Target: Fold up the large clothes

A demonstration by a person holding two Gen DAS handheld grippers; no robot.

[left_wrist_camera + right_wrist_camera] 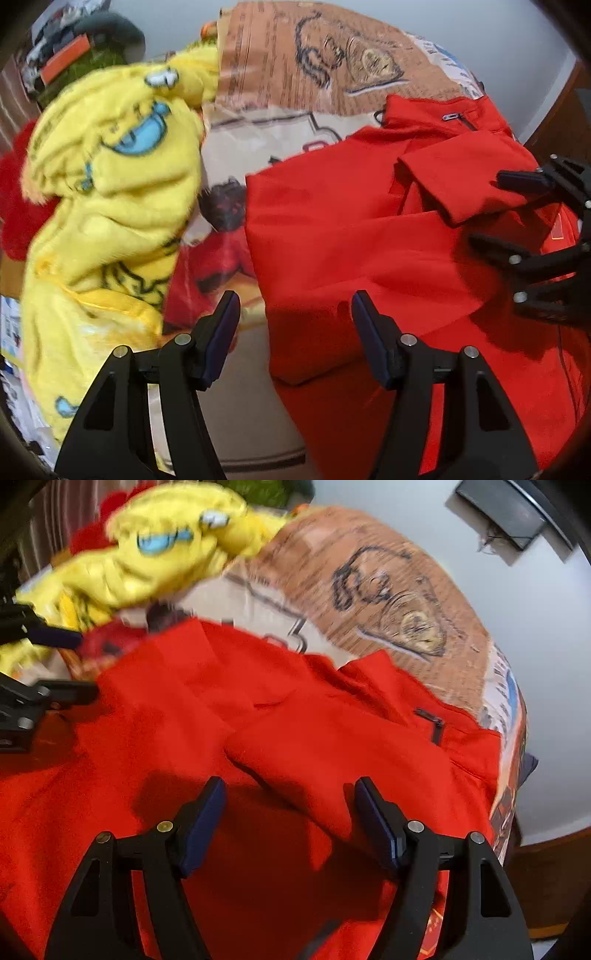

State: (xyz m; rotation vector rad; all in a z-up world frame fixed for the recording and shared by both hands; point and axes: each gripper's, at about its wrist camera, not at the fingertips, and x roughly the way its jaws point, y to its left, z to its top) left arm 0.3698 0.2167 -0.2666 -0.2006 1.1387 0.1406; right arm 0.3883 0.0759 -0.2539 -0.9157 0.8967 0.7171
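Both grippers angled steeply down over red jacket [351,236]. Left gripper [291,332] fingers apart, empty. Right gripper [288,816] fingers apart, empty, above folded sleeve [332,746].

Printed bedspread [314,55] under red jacket [332,229].

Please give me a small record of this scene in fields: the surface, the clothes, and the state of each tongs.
surface: printed bedsheet with brown cartoon drawings
main garment: red zip-neck top, lying spread out, one sleeve folded over its body
zipper: dark zipper near the collar
other garment: yellow fleece garment with blue prints, crumpled beside the red top
left tongs: open, nothing between them
right tongs: open, above the red top, holding nothing
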